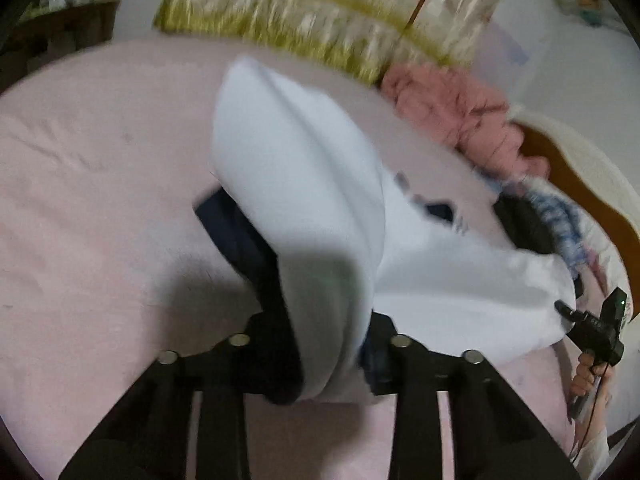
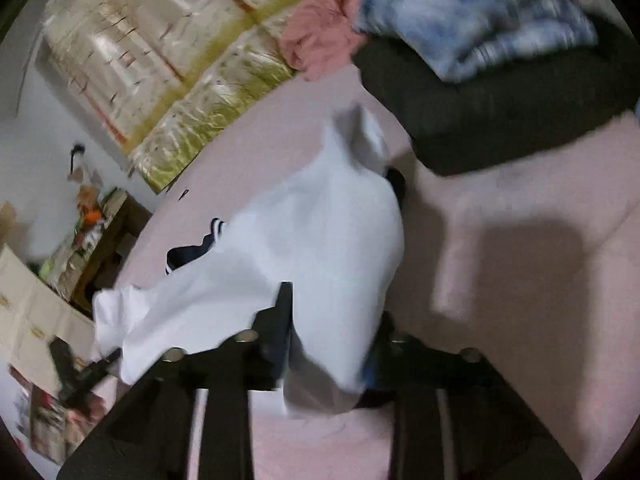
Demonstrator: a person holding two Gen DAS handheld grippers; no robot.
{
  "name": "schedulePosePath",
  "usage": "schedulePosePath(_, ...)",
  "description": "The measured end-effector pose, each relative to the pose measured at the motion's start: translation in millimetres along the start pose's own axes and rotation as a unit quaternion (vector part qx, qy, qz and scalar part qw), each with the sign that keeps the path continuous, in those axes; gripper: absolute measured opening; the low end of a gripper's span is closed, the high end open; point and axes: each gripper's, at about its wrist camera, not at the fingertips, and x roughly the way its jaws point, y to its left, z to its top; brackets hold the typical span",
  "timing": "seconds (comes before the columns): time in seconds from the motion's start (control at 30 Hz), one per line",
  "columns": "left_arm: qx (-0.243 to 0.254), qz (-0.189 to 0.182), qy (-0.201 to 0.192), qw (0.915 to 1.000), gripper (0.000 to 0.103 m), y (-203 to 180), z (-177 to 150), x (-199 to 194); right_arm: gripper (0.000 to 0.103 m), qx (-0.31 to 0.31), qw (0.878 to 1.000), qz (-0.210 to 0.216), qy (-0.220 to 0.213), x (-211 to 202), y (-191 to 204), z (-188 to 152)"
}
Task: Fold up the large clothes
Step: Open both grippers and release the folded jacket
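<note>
A large white garment [image 1: 304,160] with navy trim [image 1: 236,232] hangs bunched above the pink bed sheet [image 1: 80,200]. My left gripper [image 1: 332,344] is shut on one bunched edge of it, and the cloth drapes over both fingers. At the far right, a hand holds my right gripper [image 1: 560,307] at the garment's other end. In the right wrist view, the right gripper [image 2: 332,344] is shut on a fold of the white garment [image 2: 320,240], with the navy trim [image 2: 188,256] showing to the left. The left gripper [image 2: 104,360] grips the far corner.
Clothes are piled at the bed's far side: a pink fluffy item [image 1: 452,112], a blue-and-white one [image 2: 472,20] and a black one [image 2: 480,112]. Shiny bagged bundles [image 1: 320,12] line the far edge. A wooden headboard [image 1: 580,184] and a cluttered wooden stand [image 2: 92,248] flank the bed.
</note>
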Motion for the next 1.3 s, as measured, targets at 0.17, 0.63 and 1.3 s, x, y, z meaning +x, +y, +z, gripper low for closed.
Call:
schedulePosePath(0.17,0.040,0.022,-0.042,0.9981,0.029,-37.2,-16.6,-61.4,0.022,-0.030,0.999,-0.016,-0.037,-54.7,35.9,-12.5)
schedulePosePath(0.63,0.068,0.149,-0.061,0.9847,0.084,-31.8,-65.6,-95.6,0.059,-0.162,0.962,-0.216,-0.040,-89.9,63.9,-70.2)
schedulePosePath(1.3,0.258,-0.047,0.239,0.9349,0.088,-164.8,-1.3,97.5,0.081,-0.367,0.889,-0.015,0.273,53.0,168.2,-22.3)
